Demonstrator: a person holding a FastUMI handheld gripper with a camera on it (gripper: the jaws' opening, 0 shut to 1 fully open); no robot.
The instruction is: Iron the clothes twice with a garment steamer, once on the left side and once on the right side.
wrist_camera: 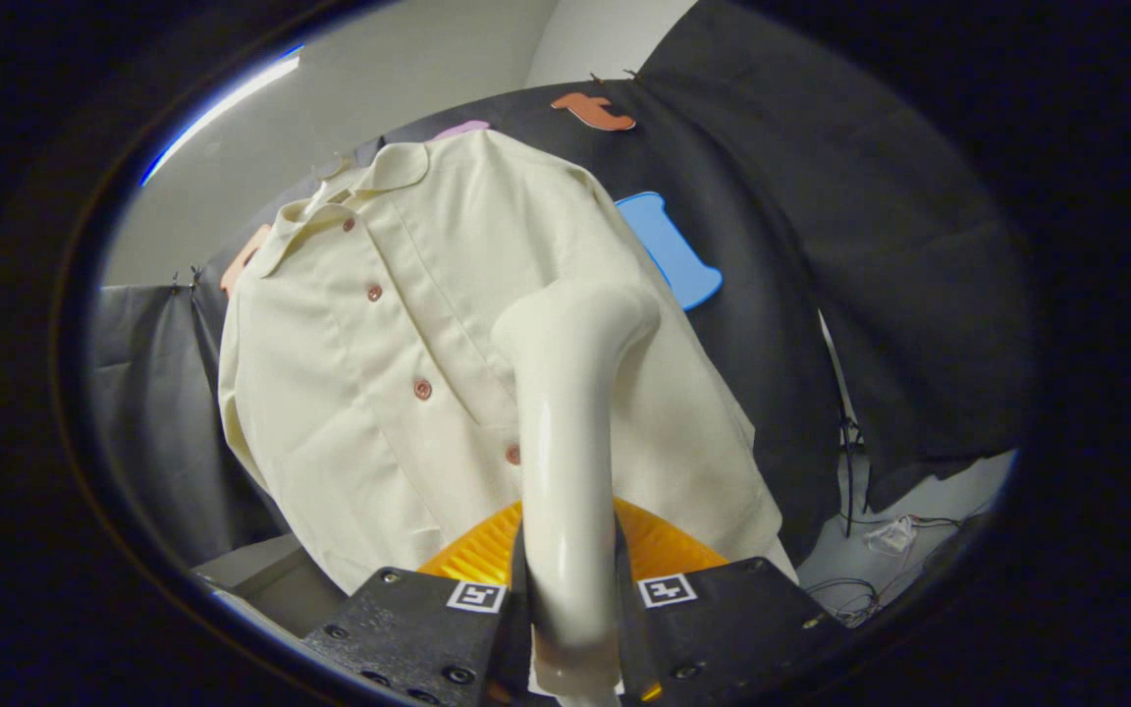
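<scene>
A cream short-sleeved shirt point(399, 324) with brown buttons hangs against the booth's dark cloth wall, just beyond the fingers. My gripper point(570, 609) is shut on the cream handle of the garment steamer point(565, 422), which rises upright between the fingers. The steamer's head bends toward the shirt and rests on or very near its front panel, to the right of the button line, at about mid-height. An orange ribbed part point(664, 545) of the steamer shows behind the handle, just above the fingers.
Dark cloth wall point(821, 295) surrounds the shirt. Cables and a white plug point(885, 535) lie on the pale floor to the right of the shirt's hem. A pale surface edge point(261, 570) sits below the shirt to the left.
</scene>
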